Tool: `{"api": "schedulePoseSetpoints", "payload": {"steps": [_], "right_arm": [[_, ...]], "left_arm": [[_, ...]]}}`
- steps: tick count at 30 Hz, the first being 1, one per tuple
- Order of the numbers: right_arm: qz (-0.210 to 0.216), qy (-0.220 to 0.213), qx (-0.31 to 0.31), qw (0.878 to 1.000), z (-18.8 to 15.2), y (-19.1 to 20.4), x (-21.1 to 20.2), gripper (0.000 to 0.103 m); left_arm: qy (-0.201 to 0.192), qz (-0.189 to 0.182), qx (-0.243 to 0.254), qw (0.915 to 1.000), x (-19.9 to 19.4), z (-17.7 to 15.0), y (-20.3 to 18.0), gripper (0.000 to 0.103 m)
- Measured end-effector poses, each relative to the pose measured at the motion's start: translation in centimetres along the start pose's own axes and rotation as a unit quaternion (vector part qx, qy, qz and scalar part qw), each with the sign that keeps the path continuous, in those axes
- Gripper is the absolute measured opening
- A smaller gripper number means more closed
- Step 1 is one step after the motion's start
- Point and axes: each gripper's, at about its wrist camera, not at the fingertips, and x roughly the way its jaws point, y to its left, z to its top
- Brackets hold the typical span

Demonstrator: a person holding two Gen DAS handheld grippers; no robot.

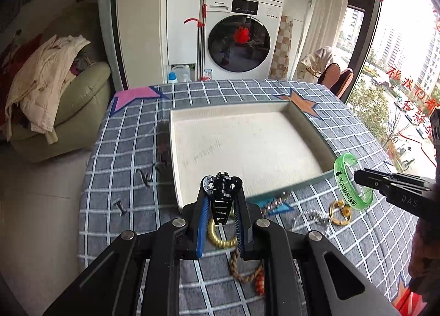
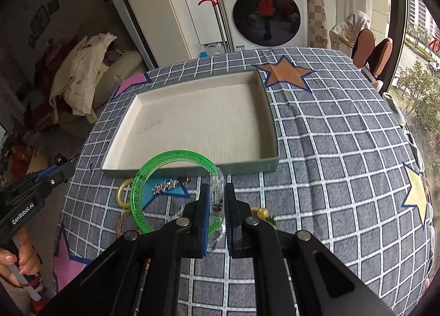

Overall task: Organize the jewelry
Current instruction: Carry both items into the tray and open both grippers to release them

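My left gripper [image 1: 221,192] is shut on a black hair clip [image 1: 221,188], held in the air just over the near edge of the shallow beige tray [image 1: 176,151]. My right gripper [image 2: 217,192] is shut on the clear clasp of a green translucent bangle [image 2: 170,156], lifted off the cloth in front of the tray [image 2: 272,134]. From the left wrist view the bangle [image 1: 342,178] hangs at the right gripper's tip [image 1: 357,175]. The tray holds nothing.
On the checked cloth [image 2: 330,151] before the tray lie a gold coil ring [image 1: 220,239], a braided cord [image 1: 242,272], a silver sparkly clip [image 2: 170,184], a gold ring [image 1: 339,213] and a clear chain piece [image 1: 313,218]. A washing machine [image 1: 242,38] and sofa [image 1: 79,112] stand behind.
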Motion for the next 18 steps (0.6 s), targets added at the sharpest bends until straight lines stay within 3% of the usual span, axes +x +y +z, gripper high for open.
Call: {"api": "schedulePoseSetpoints", "payload": {"steps": [4, 8, 13, 18], "right_arm": [[0.007, 0.010, 0.010, 1.000, 4.5, -0.6, 2.3, 0.011], [-0.013, 0.016, 0.007, 1.000, 7.7, -0.7, 5.4, 0.011], [-0.040, 0.030, 0.004, 0.999, 9.4, -1.1, 9.8, 0.011], [-0.059, 0.049, 0.001, 0.997, 9.4, -1.4, 13.3, 0.011]], "left_arm": [[0.002, 0.011, 0.003, 0.9999, 3.2, 3.2, -0.2, 0.037], [0.014, 0.014, -0.006, 0.9998, 7.4, 5.3, 0.0, 0.037], [0.039, 0.039, 0.000, 0.9985, 13.0, 5.7, 0.3, 0.037], [0.055, 0.049, 0.005, 0.9973, 16.0, 5.2, 0.5, 0.037]]}}
